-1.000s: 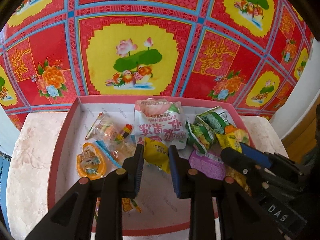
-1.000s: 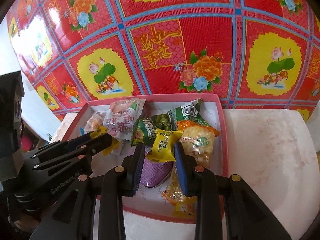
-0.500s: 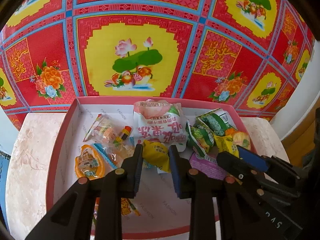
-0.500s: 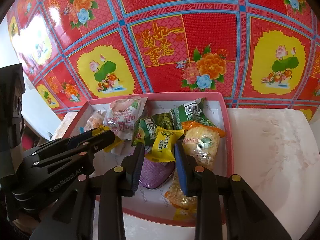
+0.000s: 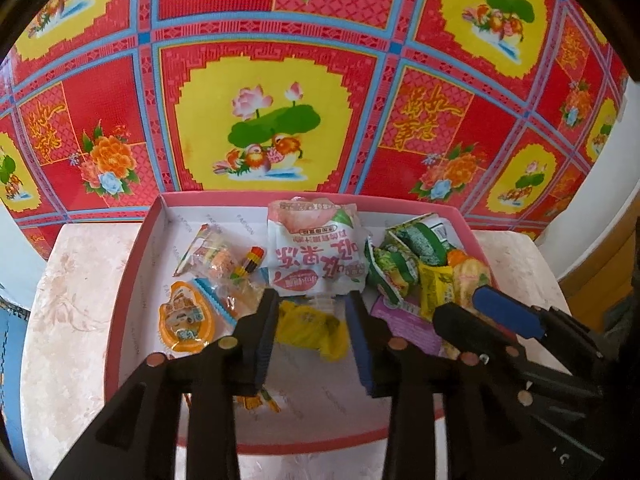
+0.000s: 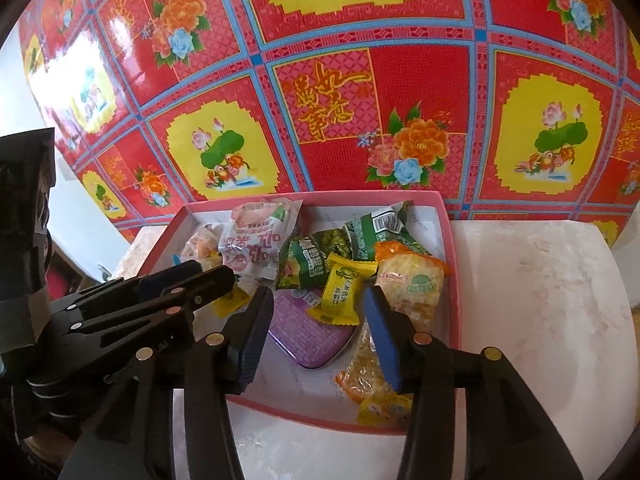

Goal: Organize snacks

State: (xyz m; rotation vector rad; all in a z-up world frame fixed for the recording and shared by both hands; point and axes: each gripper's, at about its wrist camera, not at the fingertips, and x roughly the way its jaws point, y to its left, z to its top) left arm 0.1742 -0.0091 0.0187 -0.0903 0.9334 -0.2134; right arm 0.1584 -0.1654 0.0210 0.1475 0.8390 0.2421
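Holding both grippers over the pink-rimmed shallow cardboard box (image 5: 132, 280), your left gripper (image 5: 312, 320) and right gripper (image 6: 316, 320) have just been opening, gripping nothing; wrapped snacks (image 6: 348, 292) crowd its twelve-to-three o'clock area.

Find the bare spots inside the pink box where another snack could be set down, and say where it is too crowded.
Inside the pink box, bare floor lies along the near rim, below the yellow wrapper, and in the far left corner beyond the clear candy packet. The right half is crowded: green packets, purple tin and rice-cracker packs overlap.
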